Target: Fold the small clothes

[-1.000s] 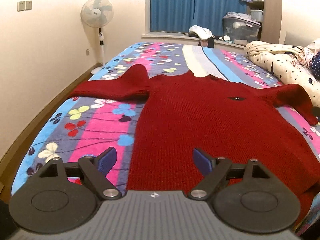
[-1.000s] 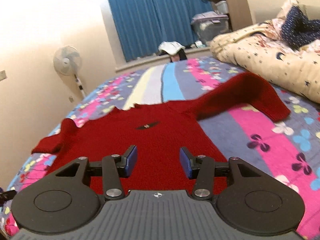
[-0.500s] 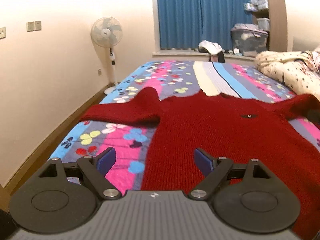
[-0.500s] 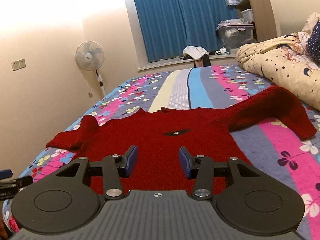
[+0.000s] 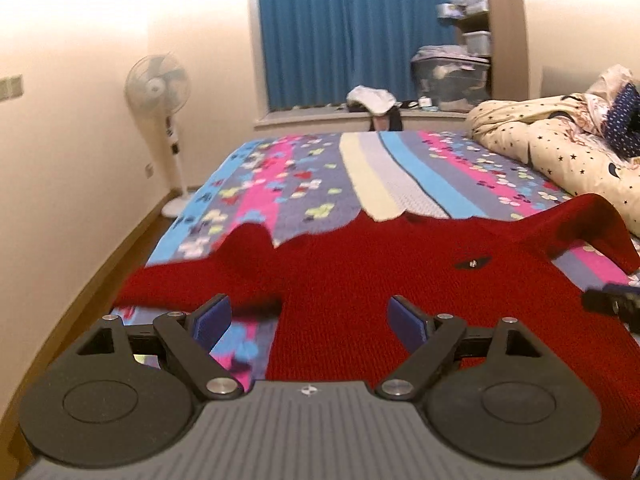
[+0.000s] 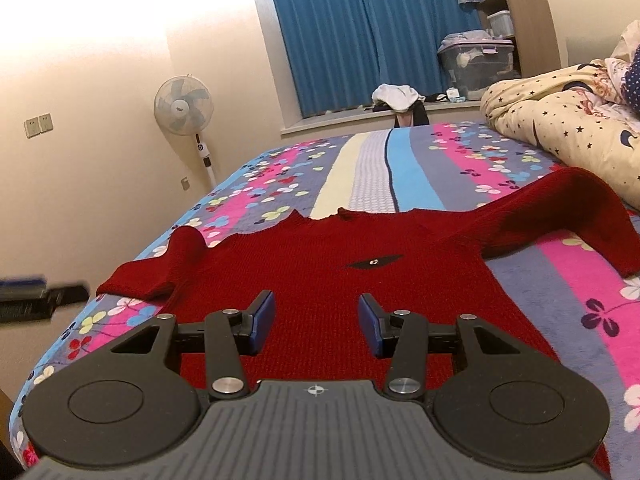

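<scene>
A red knit sweater (image 5: 380,280) lies face up on the bed, both sleeves spread out, with a small black patch (image 5: 472,263) on the chest. My left gripper (image 5: 308,318) hovers above its lower left part, jaws wide open and empty; the left sleeve (image 5: 208,276) lies just beyond the left finger. In the right wrist view the sweater (image 6: 320,264) fills the middle. My right gripper (image 6: 317,314) hangs over its lower body, open about halfway with nothing between the pads. Each gripper shows at the edge of the other's view: the right gripper (image 5: 612,304) and the left gripper (image 6: 40,296).
The bed carries a striped floral blanket (image 6: 400,168). A star-patterned duvet (image 6: 560,128) is heaped at the right. A standing fan (image 5: 158,92) is on the floor left of the bed, near the wall. Blue curtains, a clothes pile on the sill and a storage box (image 6: 476,60) are at the back.
Both grippers have drifted over the sweater and the left one has risen, so more of the room shows. Each gripper now appears at the edge of the other's view. Jaw openings look unchanged.
</scene>
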The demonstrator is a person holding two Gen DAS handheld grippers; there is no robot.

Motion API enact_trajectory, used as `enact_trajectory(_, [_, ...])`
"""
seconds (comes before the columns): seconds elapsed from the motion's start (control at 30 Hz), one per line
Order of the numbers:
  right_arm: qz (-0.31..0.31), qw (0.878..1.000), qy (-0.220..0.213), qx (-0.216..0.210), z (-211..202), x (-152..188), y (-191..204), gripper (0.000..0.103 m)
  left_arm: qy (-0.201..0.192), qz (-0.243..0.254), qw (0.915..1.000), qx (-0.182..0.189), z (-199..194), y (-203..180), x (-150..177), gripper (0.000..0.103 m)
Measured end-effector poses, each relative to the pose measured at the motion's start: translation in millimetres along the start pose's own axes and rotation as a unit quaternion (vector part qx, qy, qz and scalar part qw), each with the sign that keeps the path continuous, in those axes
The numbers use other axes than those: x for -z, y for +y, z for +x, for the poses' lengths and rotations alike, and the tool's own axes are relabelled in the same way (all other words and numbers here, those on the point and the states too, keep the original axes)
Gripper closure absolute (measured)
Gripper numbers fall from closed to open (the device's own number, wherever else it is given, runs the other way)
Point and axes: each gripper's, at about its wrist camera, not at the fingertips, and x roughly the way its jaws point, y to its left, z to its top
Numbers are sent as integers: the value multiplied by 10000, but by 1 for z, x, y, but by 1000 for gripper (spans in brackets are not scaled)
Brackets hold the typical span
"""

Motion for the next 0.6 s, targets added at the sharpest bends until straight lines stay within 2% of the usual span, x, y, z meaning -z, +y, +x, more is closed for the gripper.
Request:
enact_trajectory(0.17, [-265,9996,-62,57,-2,-11,9,54,-49,34,10000,27,41,10,-27,14])
enact_trajectory(0.27, [-418,9984,-207,309,-8,-16,12,54,-88,-107,9999,-101,66,19,-30,14])
enact_trajectory(0.33, [-259,9988,-161,388,-12,-16,12,54,45,-314,9994,-165,79,28,-22,14])
enact_trajectory(0.4, [-81,9992,-58,376,-14,-14,13,54,485,-578,9968,-279,94,36,-15,14])
enact_trajectory(0.43, [-38,9994,-7,353,-14,-13,15,54,572,-728,9953,-289,99,40,-16,14])
enact_trajectory(0.6, [-290,9991,76,312,-2,-11,24,55,444,-898,9939,-461,117,56,-21,14])
